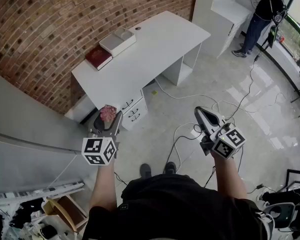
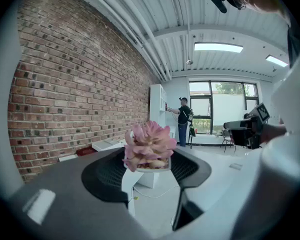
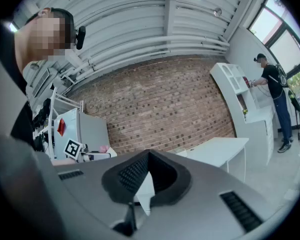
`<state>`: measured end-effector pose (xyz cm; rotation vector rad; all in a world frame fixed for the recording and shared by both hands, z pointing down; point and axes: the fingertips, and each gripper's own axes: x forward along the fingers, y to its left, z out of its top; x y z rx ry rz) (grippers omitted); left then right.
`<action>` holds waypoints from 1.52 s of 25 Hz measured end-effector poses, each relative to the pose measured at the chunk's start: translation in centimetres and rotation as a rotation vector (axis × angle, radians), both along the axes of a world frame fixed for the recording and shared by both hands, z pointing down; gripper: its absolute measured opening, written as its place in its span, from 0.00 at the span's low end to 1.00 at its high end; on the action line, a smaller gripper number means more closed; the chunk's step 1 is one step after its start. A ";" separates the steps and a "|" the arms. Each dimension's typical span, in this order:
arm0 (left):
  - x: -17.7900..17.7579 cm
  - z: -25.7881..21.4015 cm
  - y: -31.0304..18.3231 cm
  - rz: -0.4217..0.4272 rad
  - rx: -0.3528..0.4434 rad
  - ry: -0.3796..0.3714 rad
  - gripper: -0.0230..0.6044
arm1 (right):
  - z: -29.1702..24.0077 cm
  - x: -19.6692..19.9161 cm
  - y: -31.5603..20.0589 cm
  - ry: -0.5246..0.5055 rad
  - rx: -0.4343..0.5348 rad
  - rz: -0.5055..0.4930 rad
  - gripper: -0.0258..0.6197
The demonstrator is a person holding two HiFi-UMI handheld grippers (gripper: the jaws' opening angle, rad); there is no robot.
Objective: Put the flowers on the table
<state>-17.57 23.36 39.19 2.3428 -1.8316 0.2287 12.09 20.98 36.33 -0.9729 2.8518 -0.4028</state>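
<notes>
Left gripper (image 1: 109,120) jaws are clamped on the pink flowers (image 2: 147,145), which sit between the pads, short of the white table (image 1: 155,44). Right gripper (image 1: 200,112) jaws are together, nothing between them.

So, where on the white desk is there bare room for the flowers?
The white desk is bare along its front edge and over the whole end right of the white tray. Only the left rear is crowded: the red book and tray lie side by side.

white table (image 1: 155,49), red book (image 1: 98,57) and white box (image 1: 117,40) on it
</notes>
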 end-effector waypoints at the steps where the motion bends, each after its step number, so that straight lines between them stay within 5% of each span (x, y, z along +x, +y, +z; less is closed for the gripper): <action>1: 0.3 -0.2 0.1 0.004 0.004 0.002 0.47 | -0.4 0.3 0.1 -0.001 0.008 0.004 0.06; 14: 2.3 -1.8 0.6 0.062 0.022 -0.012 0.47 | -2.6 0.2 1.1 -0.016 0.057 0.020 0.06; 29: 9.1 -2.3 -1.2 0.079 0.032 -0.007 0.47 | -1.1 8.1 1.6 0.039 0.064 0.046 0.06; 38: 10.5 -1.6 -3.1 0.095 0.023 0.009 0.47 | -0.3 9.5 0.1 0.028 0.020 0.046 0.06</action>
